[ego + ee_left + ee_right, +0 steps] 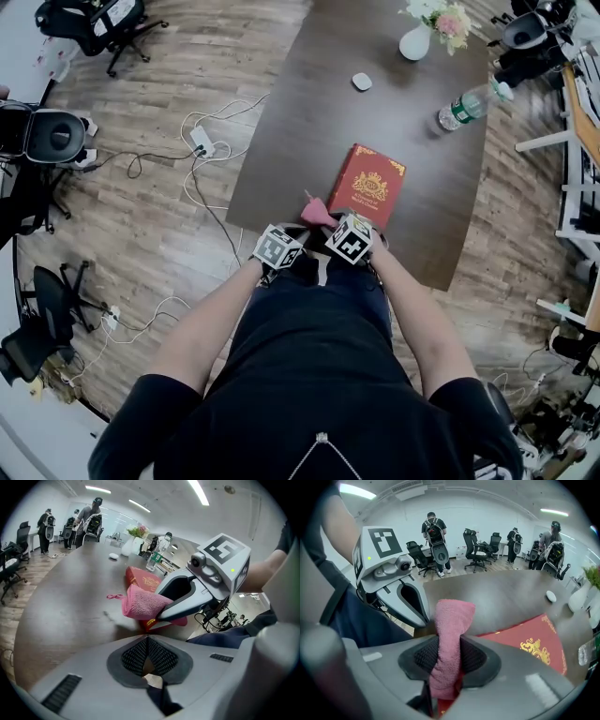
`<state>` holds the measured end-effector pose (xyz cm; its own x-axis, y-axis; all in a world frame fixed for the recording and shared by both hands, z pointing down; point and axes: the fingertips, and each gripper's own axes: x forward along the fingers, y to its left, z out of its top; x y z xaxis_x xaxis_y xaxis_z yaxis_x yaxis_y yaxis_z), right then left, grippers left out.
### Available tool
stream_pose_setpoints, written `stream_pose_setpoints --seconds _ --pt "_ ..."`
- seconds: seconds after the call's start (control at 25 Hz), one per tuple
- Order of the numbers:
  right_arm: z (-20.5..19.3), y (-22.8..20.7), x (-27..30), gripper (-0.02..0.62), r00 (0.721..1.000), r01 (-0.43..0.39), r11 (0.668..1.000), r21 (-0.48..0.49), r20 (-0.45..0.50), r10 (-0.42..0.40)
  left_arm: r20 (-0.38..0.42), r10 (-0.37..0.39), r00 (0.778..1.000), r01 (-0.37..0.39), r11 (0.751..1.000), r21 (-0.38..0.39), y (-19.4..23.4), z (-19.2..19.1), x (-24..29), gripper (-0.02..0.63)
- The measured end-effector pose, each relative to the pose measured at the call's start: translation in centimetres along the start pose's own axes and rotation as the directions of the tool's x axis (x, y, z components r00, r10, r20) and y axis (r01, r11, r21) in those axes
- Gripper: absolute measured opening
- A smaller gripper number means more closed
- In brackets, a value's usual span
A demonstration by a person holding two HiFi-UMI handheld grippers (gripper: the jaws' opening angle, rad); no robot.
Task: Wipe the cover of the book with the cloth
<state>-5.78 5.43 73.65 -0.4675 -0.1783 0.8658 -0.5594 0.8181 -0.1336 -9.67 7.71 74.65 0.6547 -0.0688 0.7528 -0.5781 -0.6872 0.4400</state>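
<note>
The right gripper (449,657) has its jaws clamped on a folded pink cloth (453,618) over the red book's (370,185) near corner. The left gripper (147,654), its jaws pressed together and empty, sits at the cloth's 7 o'clock. The book lies at the tabletop's (309,122) 6 o'clock end.

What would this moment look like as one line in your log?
right tongs: shut on cloth; left tongs: shut, empty; cloth: at book near edge

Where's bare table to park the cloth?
Bare table left of the book, up to the mouse, and between book and bottle. Crowded only at the book's near corner, where the right hand-held gripper holds the cloth.
</note>
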Motion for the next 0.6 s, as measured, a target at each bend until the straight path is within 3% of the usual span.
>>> stream_pose_setpoints --seconds 0.6 --pt "-1.9 -0.1 -1.1 0.124 1.0 0.019 0.999 0.045 0.006 -0.02 0.0 -0.015 1.0 0.015 1.0 0.011 -0.3 0.3 0.7 -0.005"
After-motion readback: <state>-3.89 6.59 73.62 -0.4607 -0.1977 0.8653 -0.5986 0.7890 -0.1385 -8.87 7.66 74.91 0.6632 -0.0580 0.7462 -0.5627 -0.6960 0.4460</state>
